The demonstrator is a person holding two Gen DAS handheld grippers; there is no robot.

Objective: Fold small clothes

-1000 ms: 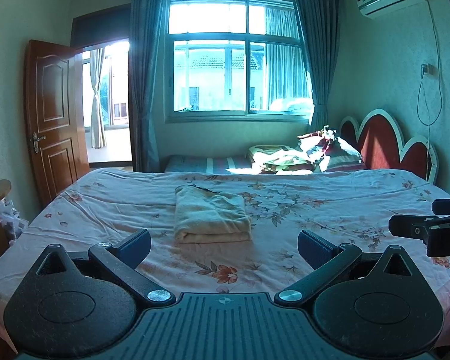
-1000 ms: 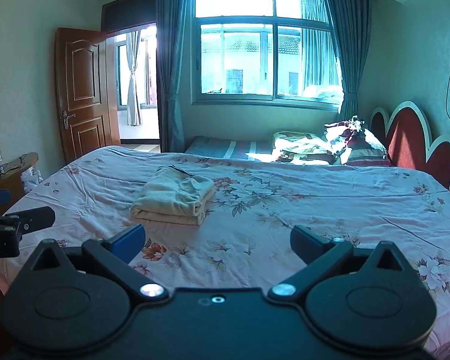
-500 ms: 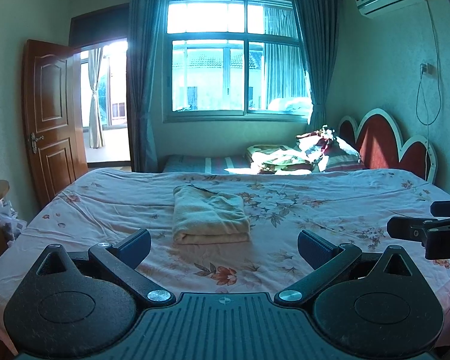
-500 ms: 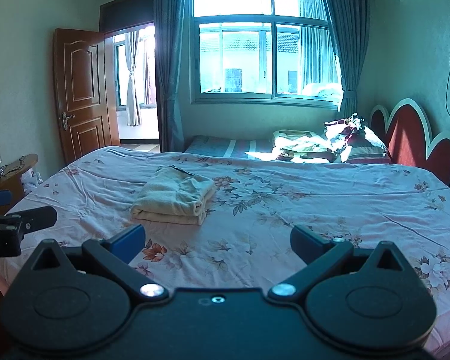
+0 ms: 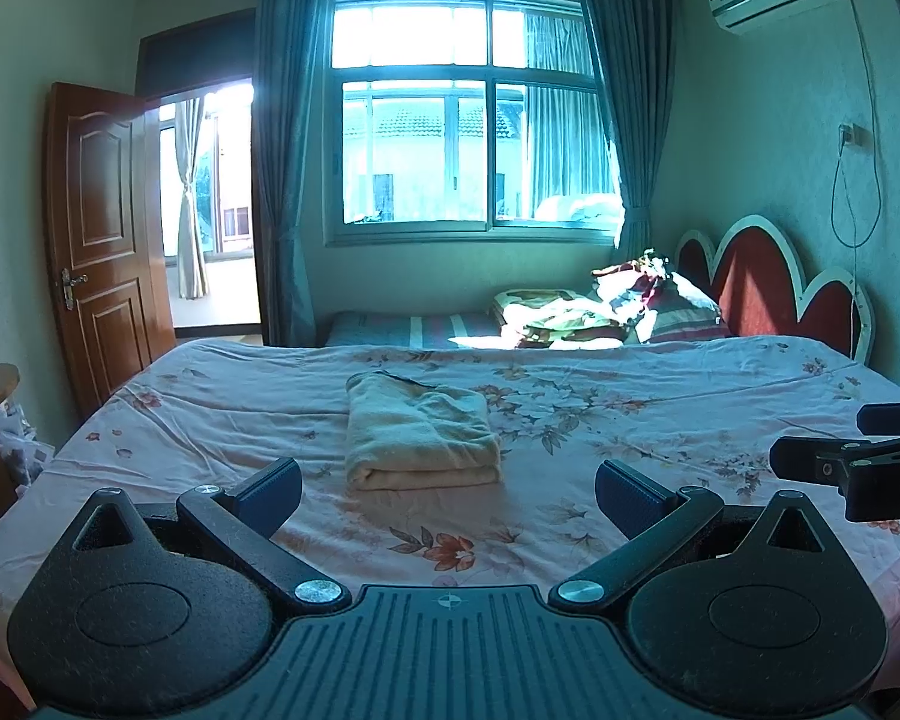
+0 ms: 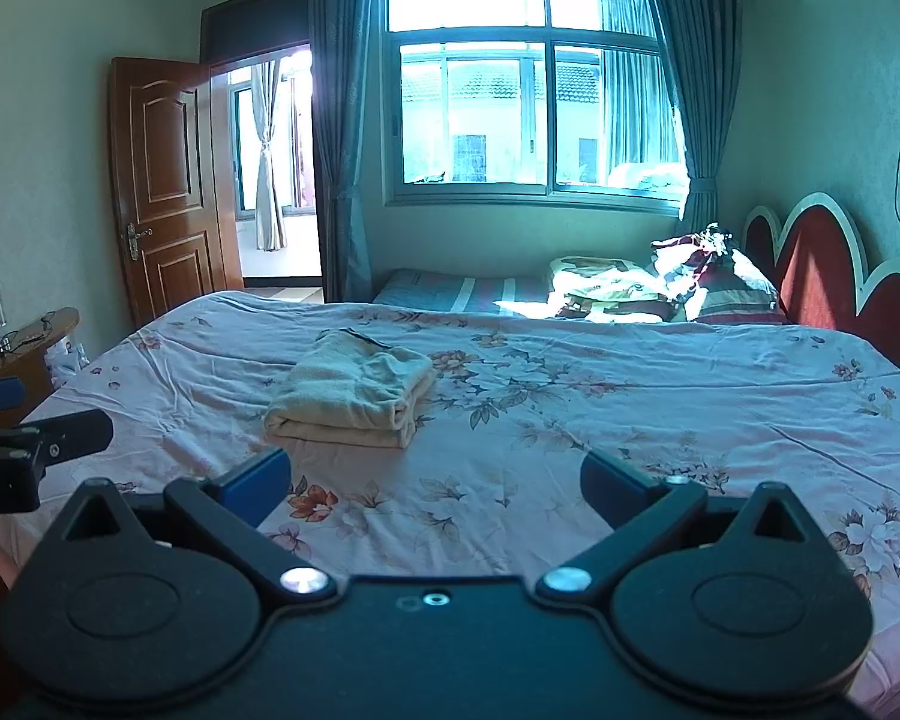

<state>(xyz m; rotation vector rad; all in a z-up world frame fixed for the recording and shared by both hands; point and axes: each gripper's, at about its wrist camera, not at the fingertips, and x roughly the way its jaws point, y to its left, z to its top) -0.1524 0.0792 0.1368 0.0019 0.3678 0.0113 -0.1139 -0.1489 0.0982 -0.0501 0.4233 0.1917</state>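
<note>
A cream garment (image 5: 417, 432) lies folded into a neat rectangle on the floral bedsheet (image 5: 660, 414); it also shows in the right wrist view (image 6: 354, 396). My left gripper (image 5: 448, 489) is open and empty, held above the bed's near edge, short of the garment. My right gripper (image 6: 435, 480) is open and empty, to the right of the garment and nearer than it. The right gripper's side shows at the right edge of the left wrist view (image 5: 852, 462), and the left gripper's side shows at the left edge of the right wrist view (image 6: 36, 444).
A pile of bedding and pillows (image 5: 618, 312) sits at the far right by the red headboard (image 5: 774, 294). A wooden side table (image 6: 24, 348) stands left of the bed. An open wooden door (image 5: 105, 228) is at the left.
Both grippers have drifted very slightly; the view has barely shifted. The folded garment has not moved.
</note>
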